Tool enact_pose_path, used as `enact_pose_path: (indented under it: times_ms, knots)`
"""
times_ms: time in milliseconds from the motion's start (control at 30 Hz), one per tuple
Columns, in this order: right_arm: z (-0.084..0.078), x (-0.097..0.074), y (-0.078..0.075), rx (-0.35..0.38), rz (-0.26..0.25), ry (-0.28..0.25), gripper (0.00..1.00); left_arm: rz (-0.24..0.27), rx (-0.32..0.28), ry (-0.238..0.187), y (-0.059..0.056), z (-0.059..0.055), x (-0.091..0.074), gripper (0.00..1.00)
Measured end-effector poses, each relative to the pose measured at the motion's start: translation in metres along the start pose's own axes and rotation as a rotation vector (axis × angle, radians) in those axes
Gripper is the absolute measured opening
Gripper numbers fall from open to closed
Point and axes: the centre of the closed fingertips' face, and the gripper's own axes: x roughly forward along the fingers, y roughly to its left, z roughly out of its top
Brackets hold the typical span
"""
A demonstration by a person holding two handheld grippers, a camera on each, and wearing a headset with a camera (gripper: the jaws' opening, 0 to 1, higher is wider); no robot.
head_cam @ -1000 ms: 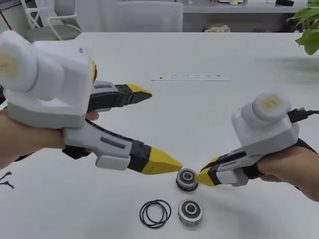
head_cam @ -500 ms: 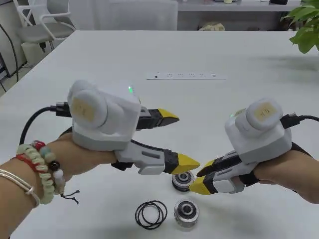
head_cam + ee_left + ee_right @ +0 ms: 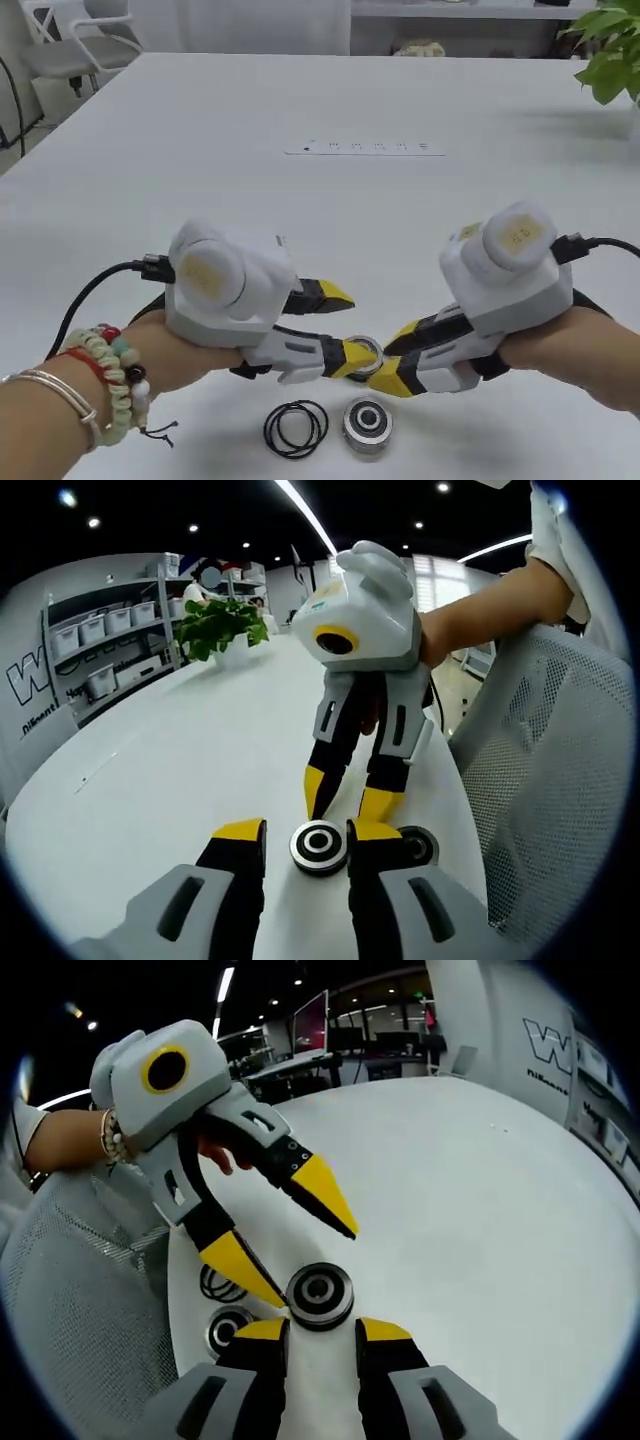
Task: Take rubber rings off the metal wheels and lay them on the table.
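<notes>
A metal wheel [image 3: 366, 349] with a dark rubber ring around it stands on the white table [image 3: 400, 220], between my two grippers. My left gripper [image 3: 346, 327] is open, and its lower jaw is against the wheel's left side. In the left gripper view the wheel [image 3: 320, 847] sits between the jaws. My right gripper [image 3: 398, 355] is open too, its tips at the wheel's right side, and the wheel [image 3: 320, 1295] lies just ahead of its jaws. A second wheel [image 3: 367, 422] lies nearer me. Loose black rubber rings [image 3: 295, 428] lie to its left.
A white power strip [image 3: 365, 148] lies flat in the middle of the table. A potted plant [image 3: 605, 55] stands at the far right corner, and a chair [image 3: 60, 40] at the far left.
My left gripper has come down and in from the upper left, and its lower jaw now meets the wheel. The right gripper has shifted slightly closer. The wheels and rings have stayed put.
</notes>
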Motion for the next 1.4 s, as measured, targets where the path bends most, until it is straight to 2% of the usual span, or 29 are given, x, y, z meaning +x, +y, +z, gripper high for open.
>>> enact_pose_path:
  times_ms: [167,367,467,533,567,600,700,1067,1100,1133,1167,1400]
  knots:
    - [0.001,0.000,0.000,-0.010,-0.001,-0.008,0.23,-0.007,-0.019,0.008,-0.003,-0.004,0.004,0.19]
    - [0.002,0.001,0.001,-0.041,0.001,-0.008,0.22,-0.016,-0.026,0.041,-0.006,-0.014,0.007,0.15]
    - [0.001,0.003,0.001,-0.057,0.002,-0.005,0.22,-0.017,-0.037,0.034,-0.007,-0.013,0.007,0.09]
    - [0.001,0.003,0.002,-0.065,0.003,-0.004,0.23,-0.018,-0.062,0.028,-0.007,-0.014,0.007,0.08]
    - [0.001,0.003,0.003,-0.063,0.007,-0.005,0.23,-0.020,-0.105,0.023,-0.007,-0.015,0.007,0.08]
    - [0.001,0.003,0.003,-0.064,0.007,-0.006,0.24,-0.021,-0.115,0.018,-0.006,-0.015,0.007,0.08]
    - [0.000,0.004,0.002,-0.104,-0.005,0.002,0.20,-0.026,-0.088,0.016,-0.008,-0.015,0.006,0.08]
    - [0.001,0.000,0.002,-0.158,0.000,0.008,0.15,-0.022,-0.086,0.017,-0.009,-0.015,0.005,0.07]
    - [0.001,0.000,0.001,-0.160,-0.010,0.009,0.11,-0.023,-0.085,0.017,-0.009,-0.015,0.005,0.07]
    - [-0.004,-0.001,-0.003,-0.203,-0.023,0.042,0.05,-0.023,-0.084,0.017,-0.009,-0.015,0.005,0.07]
    - [-0.003,0.000,-0.002,-0.196,-0.021,0.032,0.02,-0.023,-0.085,0.017,-0.009,-0.015,0.005,0.07]
    - [-0.003,0.000,-0.008,-0.128,-0.031,0.033,0.00,-0.022,-0.078,0.017,-0.009,-0.015,0.004,0.07]
